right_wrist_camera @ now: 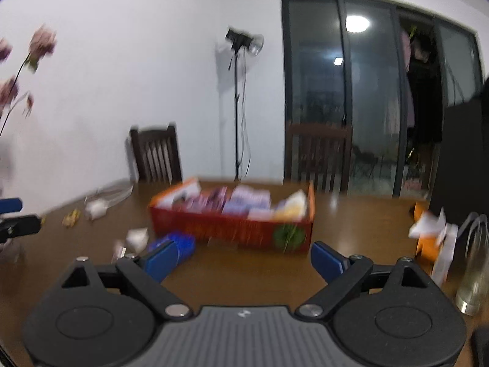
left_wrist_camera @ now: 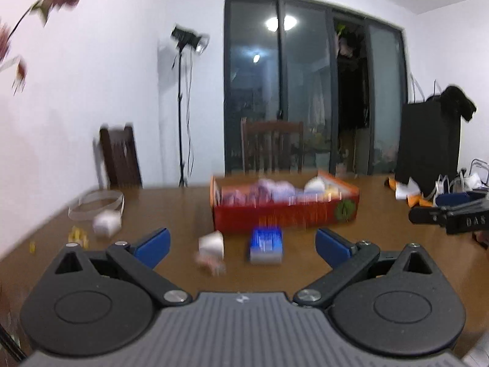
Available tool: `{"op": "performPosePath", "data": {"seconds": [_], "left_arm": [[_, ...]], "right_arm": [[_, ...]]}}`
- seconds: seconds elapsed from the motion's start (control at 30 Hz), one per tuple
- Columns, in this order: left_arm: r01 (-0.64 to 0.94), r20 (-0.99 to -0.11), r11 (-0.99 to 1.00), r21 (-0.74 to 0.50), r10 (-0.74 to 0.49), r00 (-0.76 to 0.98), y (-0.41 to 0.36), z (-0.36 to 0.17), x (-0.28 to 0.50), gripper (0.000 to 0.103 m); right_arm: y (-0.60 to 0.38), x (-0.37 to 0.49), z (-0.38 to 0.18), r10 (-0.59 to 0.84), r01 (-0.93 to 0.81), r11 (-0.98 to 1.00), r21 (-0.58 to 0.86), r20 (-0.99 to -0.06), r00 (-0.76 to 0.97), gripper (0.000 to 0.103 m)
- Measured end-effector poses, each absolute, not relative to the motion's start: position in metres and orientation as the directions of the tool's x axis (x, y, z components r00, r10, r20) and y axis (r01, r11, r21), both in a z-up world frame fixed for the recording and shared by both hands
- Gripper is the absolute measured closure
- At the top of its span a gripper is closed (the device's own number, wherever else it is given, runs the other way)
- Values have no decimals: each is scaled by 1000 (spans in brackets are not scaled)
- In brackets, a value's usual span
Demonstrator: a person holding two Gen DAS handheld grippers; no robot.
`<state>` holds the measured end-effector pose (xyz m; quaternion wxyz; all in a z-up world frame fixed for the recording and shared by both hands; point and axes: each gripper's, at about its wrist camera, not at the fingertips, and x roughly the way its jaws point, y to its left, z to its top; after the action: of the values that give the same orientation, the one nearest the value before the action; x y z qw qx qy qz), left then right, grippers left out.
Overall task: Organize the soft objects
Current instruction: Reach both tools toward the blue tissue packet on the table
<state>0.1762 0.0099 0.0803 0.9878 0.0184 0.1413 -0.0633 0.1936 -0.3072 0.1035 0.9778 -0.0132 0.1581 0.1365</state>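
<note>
Room: brown wooden table fills your view, white walls, dark glass doors behind, a light stand in the corner.
Left gripper: you're holding it low and level above the near table edge, aimed at the box; its blue fingers are spread wide with nothing between them.
Right gripper: same level pose, angled slightly toward the box's corner; fingers wide apart, empty. In the left view its tip pokes in at the right edge.
Red box: sits mid-table ahead of both grippers, already stuffed with purple and white soft bundles, blurred.
Blue pack: lies on the table just in front of the box, between your left fingers in view.
White soft piece: just left of the blue pack, with something pinkish under it; too blurred to name.
Another white lump: far left, near a clear band.
Right edge: orange-and-white clutter, a clear bottle.
</note>
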Motion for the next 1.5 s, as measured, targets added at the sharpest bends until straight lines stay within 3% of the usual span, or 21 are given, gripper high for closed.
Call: {"op": "performPosePath", "data": {"seconds": [0.23,0.53,0.67,0.7,0.77,0.87,0.93,1.07,1.17,1.4,1.5], "left_arm": [[137,-382,990,-31,-138,914,20,41,152,0],[138,-383,986,-92,-163,909,21,42,189,0],[144,-437,988,-50,-151,887,3,30,232,1],[144,-452,988,-63,-157,878,0,29,243,2],[130,-479,985,-117,-170,861,-5,29,267,24],[135,-489,977,-164,-200,849,-10,26,300,46],[118,-515,971,-207,-211,831,-11,22,321,52],[107,-556,906,-410,-341,758,2,13,359,62],[79,-535,827,-557,-430,727,16,5,375,64],[25,-558,865,-501,-345,755,17,1,380,69],[43,-556,852,-522,-378,740,17,3,371,70]], "right_arm": [[-298,154,50,300,-284,953,101,-423,855,9],[-292,183,57,331,-305,943,131,-421,845,9],[-284,228,64,359,-331,933,142,-444,821,11],[-280,241,64,368,-344,929,139,-449,814,11],[-271,274,65,398,-379,915,138,-469,789,18],[-256,326,65,451,-423,889,177,-500,739,27],[-243,360,67,473,-436,878,200,-512,717,30],[-218,416,68,530,-490,841,227,-525,666,43],[-205,447,60,567,-518,813,266,-562,602,55],[-197,473,43,642,-550,753,362,-584,496,73],[-209,449,45,628,-535,766,356,-592,505,77]]}}
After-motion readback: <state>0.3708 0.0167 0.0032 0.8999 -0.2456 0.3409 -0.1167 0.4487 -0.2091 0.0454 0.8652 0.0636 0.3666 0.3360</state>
